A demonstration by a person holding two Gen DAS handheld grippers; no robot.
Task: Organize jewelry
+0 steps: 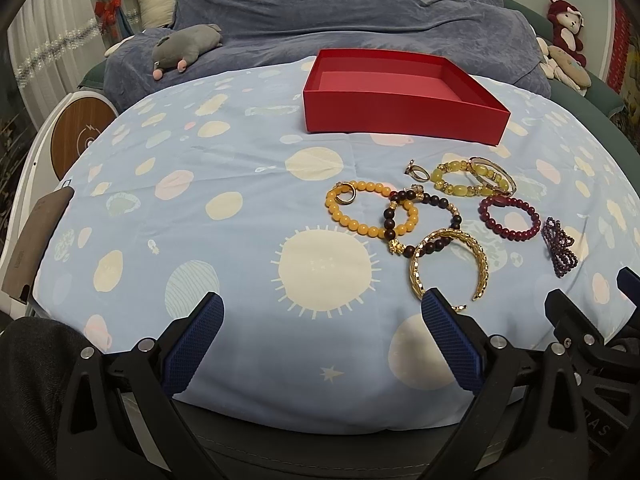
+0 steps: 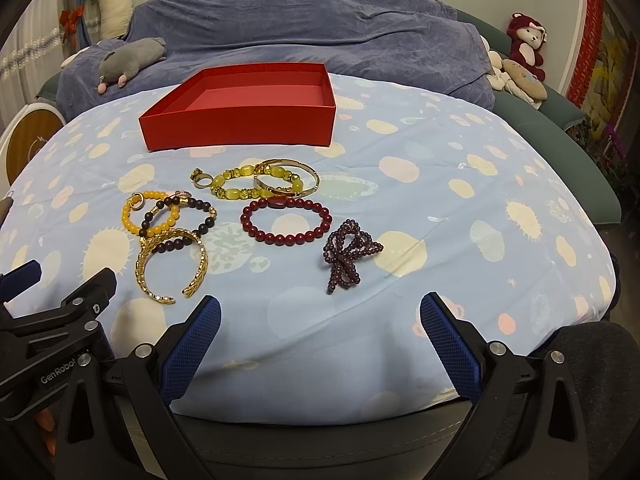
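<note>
An empty red box [image 1: 400, 114] [image 2: 240, 128] stands at the back of the blue spotted cloth. In front of it lie several pieces of jewelry: an orange bead bracelet [image 1: 352, 218] [image 2: 130, 222], a dark bead bracelet [image 1: 456, 220] [image 2: 208, 220], a gold cuff [image 1: 482, 258] [image 2: 202, 264], a yellow-green bead bracelet [image 1: 440, 182] [image 2: 232, 192], a gold bangle [image 1: 500, 176] [image 2: 304, 168], a red bead bracelet [image 1: 506, 232] [image 2: 288, 237] and a purple bead strand [image 1: 560, 250] [image 2: 348, 254]. My left gripper [image 1: 322, 308] is open and empty near the front edge. My right gripper [image 2: 320, 312] is open and empty, just short of the purple strand.
A grey plush toy [image 1: 186, 46] [image 2: 128, 60] lies on the blue blanket [image 1: 360, 8] behind the cloth. Red and cream plush toys [image 2: 524, 64] sit at the back right. A round wooden-faced device [image 1: 80, 136] stands to the left.
</note>
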